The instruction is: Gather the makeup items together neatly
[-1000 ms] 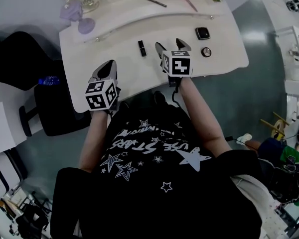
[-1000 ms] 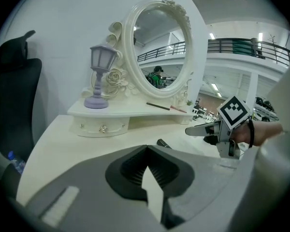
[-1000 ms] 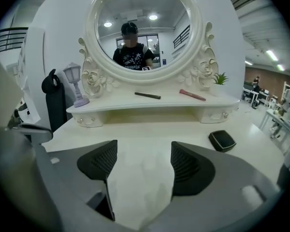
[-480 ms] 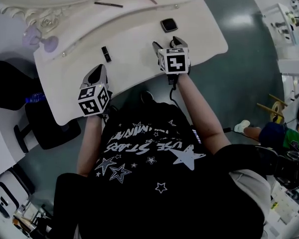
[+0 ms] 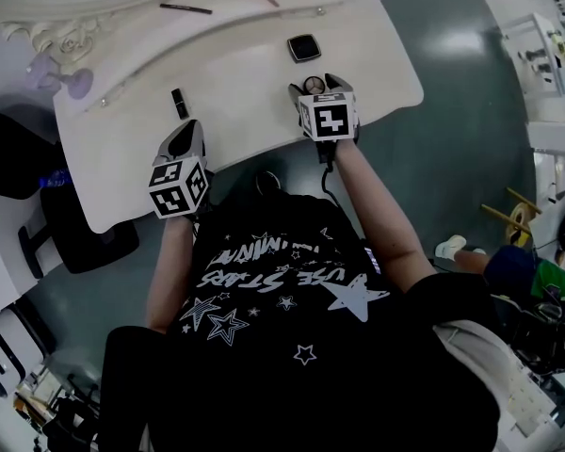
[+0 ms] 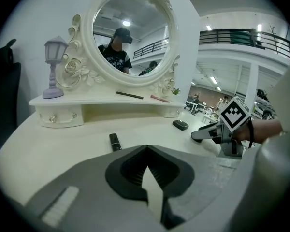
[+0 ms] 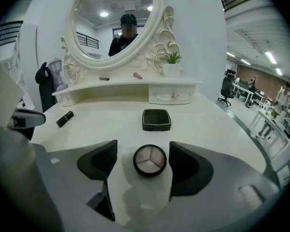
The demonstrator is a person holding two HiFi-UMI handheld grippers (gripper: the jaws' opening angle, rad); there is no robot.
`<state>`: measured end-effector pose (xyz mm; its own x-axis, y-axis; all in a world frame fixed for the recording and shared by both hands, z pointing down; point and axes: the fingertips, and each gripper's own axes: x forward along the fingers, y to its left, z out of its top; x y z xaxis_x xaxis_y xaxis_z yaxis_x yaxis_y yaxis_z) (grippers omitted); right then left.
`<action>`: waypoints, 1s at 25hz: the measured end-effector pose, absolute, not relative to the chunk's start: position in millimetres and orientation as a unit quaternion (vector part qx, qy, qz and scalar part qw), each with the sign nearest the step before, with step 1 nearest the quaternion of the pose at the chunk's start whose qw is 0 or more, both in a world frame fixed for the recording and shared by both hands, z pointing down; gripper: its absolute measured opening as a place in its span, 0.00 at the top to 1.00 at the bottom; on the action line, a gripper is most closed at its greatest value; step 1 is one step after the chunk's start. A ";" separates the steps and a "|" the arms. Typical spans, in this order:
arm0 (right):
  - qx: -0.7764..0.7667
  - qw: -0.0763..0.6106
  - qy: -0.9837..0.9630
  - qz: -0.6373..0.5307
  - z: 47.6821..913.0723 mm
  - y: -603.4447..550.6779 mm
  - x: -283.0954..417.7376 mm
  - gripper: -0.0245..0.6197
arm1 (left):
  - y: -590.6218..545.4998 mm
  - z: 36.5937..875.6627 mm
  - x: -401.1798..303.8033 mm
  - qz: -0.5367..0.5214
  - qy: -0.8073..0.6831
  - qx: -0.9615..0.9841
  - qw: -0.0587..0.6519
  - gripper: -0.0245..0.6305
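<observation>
Right hand-held gripper point(image 7: 143, 153) has been moved up: the compact point(image 7: 150, 161) at the counter's point(image 7: 208, 124) near edge is now bracketed, untouched, by wide-open jaws, so pickup looks set. Left hand-held gripper point(image 6: 146, 149) is shut, empty.

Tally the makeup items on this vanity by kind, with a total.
Compacts: 2, a round compact and a square compact
Black tube: 1
Dark pencil: 1
Pink stick: 1
Total: 5

Big indoor hall; mezzanine railing point(image 6: 241, 35); ceiling lights point(image 7: 270, 57); vanity table point(image 5: 245, 88)
</observation>
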<state>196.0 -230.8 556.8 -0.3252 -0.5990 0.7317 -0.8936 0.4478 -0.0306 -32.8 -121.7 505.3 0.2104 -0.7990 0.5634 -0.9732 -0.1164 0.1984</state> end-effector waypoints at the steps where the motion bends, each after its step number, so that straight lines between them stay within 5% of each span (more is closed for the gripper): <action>1: 0.475 0.337 -0.782 0.224 559.9 -230.8 198.2 0.41 | -121.4 506.0 -31.4 0.161 -0.610 0.727 0.270 0.96; 15: 0.459 0.352 -0.782 0.233 575.9 -232.6 207.5 0.55 | -112.3 507.4 -27.7 0.157 -0.635 0.706 0.271 0.96; 25: 0.449 0.336 -0.798 0.222 557.0 -236.4 197.8 0.55 | -105.6 501.8 -37.2 0.154 -0.648 0.695 0.270 0.96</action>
